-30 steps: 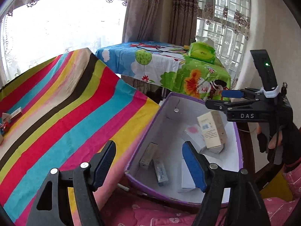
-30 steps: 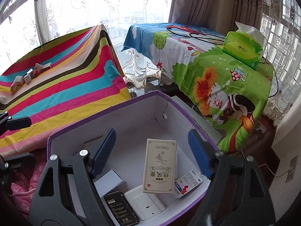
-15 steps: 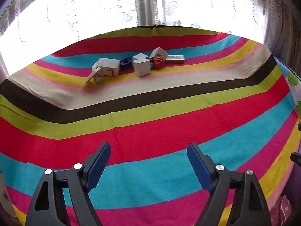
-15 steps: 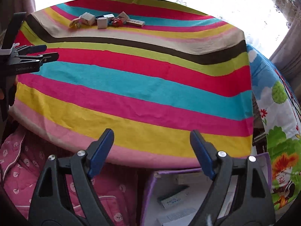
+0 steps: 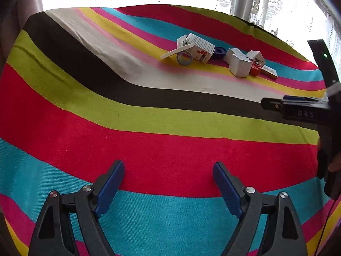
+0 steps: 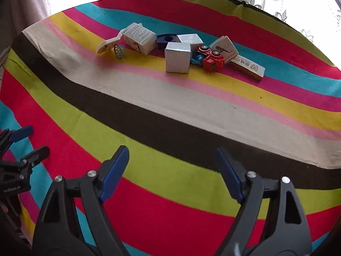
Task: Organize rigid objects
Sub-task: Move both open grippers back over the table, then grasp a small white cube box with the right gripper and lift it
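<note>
Striped cloth (image 6: 170, 111) under us, our left tool (image 5: 168, 179) and right tool (image 6: 172, 162) both spread wide and empty (nothing touched), boxes (image 6: 178, 57) and red toy car (image 6: 212, 60) clustered far across the desk.

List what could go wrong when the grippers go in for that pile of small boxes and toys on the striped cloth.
1. The pile is tight: the silver box sits against the red toy car and a second silver box, so wide-open jaws could snag or shove a neighbour.
2. The toy car lies tipped on its side with wheels up; a nudge might roll it.
3. The flat white lid leans on the printed box, so lifting that box would likely drop it.
</note>
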The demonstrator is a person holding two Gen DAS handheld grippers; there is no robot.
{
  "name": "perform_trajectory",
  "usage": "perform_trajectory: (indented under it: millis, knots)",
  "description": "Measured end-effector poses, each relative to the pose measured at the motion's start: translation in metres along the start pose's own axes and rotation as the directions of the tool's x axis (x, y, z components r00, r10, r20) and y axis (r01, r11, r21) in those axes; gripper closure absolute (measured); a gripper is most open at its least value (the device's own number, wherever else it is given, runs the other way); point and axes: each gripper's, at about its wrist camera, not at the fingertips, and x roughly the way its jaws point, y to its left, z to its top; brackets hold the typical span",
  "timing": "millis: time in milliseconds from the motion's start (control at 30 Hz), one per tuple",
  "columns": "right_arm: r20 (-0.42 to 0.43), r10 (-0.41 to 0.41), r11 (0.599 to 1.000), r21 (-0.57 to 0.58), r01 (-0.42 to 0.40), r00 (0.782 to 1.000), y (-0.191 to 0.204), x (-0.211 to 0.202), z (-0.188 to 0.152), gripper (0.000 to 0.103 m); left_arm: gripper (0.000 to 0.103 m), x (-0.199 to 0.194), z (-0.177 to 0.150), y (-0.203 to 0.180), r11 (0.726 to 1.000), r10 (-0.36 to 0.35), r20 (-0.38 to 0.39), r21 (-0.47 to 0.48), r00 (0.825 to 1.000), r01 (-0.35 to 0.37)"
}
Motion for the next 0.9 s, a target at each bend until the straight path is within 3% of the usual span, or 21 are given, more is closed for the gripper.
perform_trajectory:
  millis: [133, 233, 333, 367, 400, 533, 667, 767, 900]
  knots:
    - [-0.027, -0.035, 0.998, 0.047, 0.036, 0.999, -0.003, 0.048, 0.058, 0.018, 0.003, 0.005, 0.001, -0.007, 1.0, -0.003, -0.02, 0.03, 1.0, 0.004]
    - [-0.04, -0.05, 0.996, 0.073, 0.053, 0.998, -0.004, 0.074, 0.09, 0.018, 0.0, 0.006, 0.001, -0.009, 0.999, 0.006, -0.029, 0.04, 1.0, -0.004]
    - [-0.075, -0.067, 0.993, 0.09, 0.073, 0.995, -0.007, 0.091, 0.105, 0.018, 0.0, 0.005, 0.0, -0.01, 0.999, 0.006, -0.029, 0.04, 1.0, -0.005]
    - [-0.072, -0.056, 0.992, 0.105, 0.063, 0.996, -0.009, 0.09, 0.104, 0.022, 0.0, 0.005, 0.0, -0.01, 0.999, 0.006, -0.029, 0.04, 1.0, -0.005]
    - [-0.05, -0.057, 0.992, 0.108, 0.062, 0.997, -0.009, 0.082, 0.1, 0.06, 0.0, 0.005, 0.0, -0.01, 0.999, 0.006, -0.03, 0.039, 1.0, -0.005]
    - [-0.015, 0.016, 1.0, 0.022, -0.015, 1.0, 0.005, 0.038, 0.06, 0.06, 0.0, 0.004, 0.0, -0.01, 0.999, 0.005, -0.031, 0.039, 1.0, -0.004]
    - [-0.024, 0.019, 0.998, -0.062, -0.02, 1.0, 0.014, -0.012, -0.004, 0.06, 0.0, 0.005, 0.003, -0.012, 0.999, 0.004, -0.036, 0.044, 0.999, -0.002]
    - [-0.013, 0.021, 0.998, -0.065, -0.022, 1.0, 0.009, -0.04, -0.042, 0.06, 0.0, 0.019, 0.024, -0.02, 0.995, -0.009, -0.056, 0.096, 0.998, 0.014]
    - [0.04, 0.023, 0.999, -0.038, -0.021, 0.999, -0.001, -0.055, -0.057, 0.059, 0.0, 0.054, 0.081, -0.039, 0.968, 0.102, 0.046, 0.226, 0.994, -0.109]
